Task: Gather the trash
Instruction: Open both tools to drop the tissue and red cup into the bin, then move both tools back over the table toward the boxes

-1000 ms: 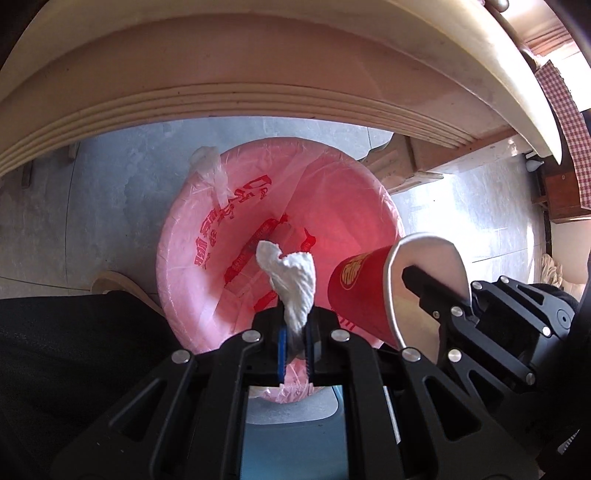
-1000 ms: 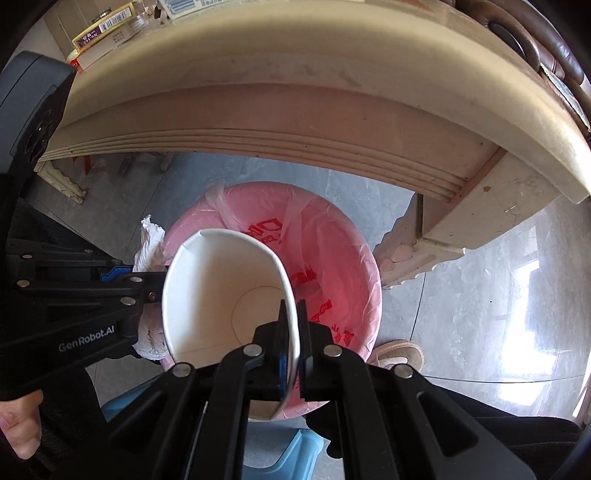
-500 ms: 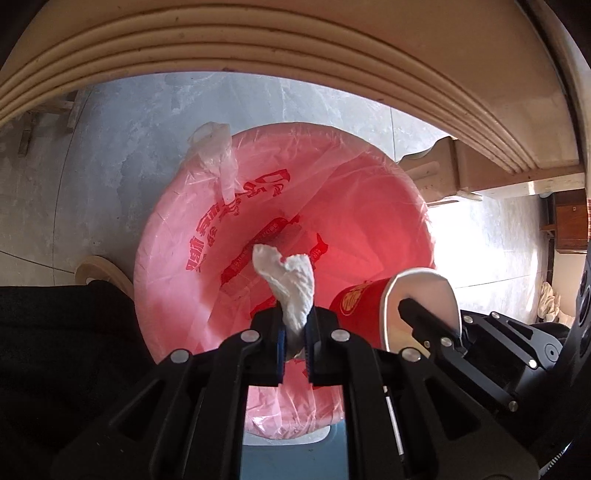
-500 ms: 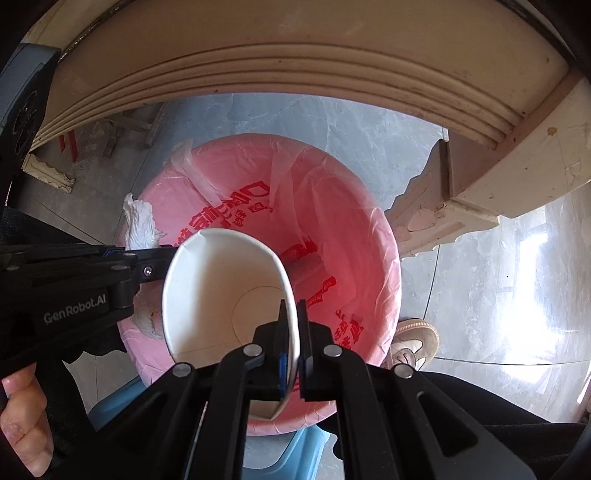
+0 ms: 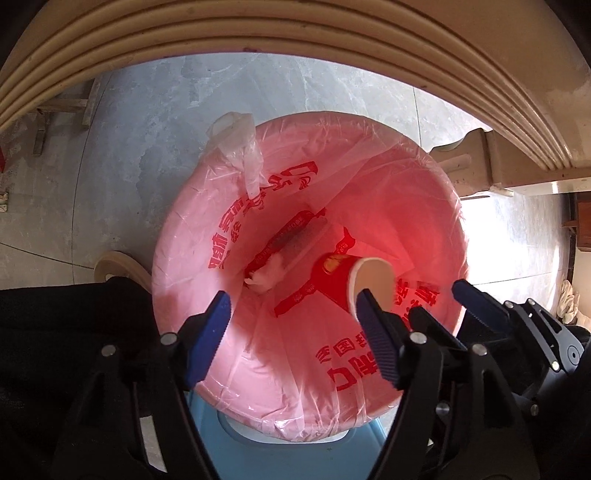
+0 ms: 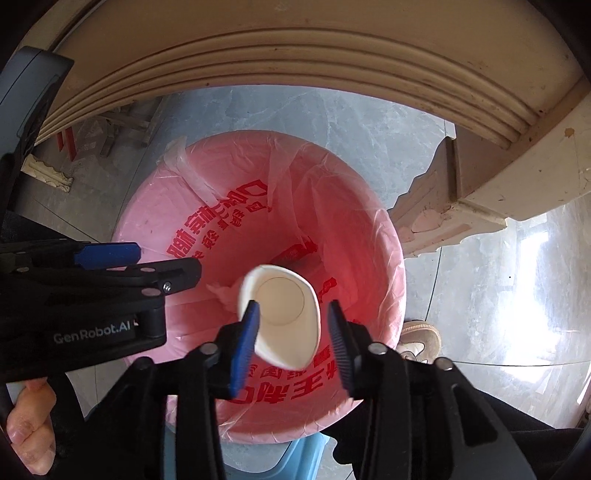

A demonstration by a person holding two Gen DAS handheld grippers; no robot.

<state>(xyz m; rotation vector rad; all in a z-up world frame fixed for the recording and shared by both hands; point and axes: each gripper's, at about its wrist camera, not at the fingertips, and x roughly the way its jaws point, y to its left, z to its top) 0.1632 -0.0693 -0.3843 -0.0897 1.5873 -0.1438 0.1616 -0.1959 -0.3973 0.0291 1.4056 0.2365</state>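
A bin lined with a pink bag with red print (image 5: 424, 206) (image 6: 369, 229) sits on the floor below both grippers. My left gripper (image 5: 293, 317) is open and empty above the bin. A crumpled white tissue (image 5: 267, 275) lies deep in the bag, partly showing in the right wrist view (image 6: 225, 293). My right gripper (image 6: 292, 319) is open. A red paper cup with a white inside (image 5: 341, 275) (image 6: 280, 317) is free between its spread fingers, inside the bag's mouth.
A cream table edge (image 5: 295, 33) (image 6: 314, 44) arches over the bin. A carved table leg (image 6: 443, 199) stands right of the bin. A blue stool (image 5: 280, 458) is under the bin. A shoe (image 6: 421, 338) rests on the grey floor.
Both grippers have opened. The tissue has dropped from the left gripper into the bag. The cup has left the right gripper's grip and is going down into the bin.
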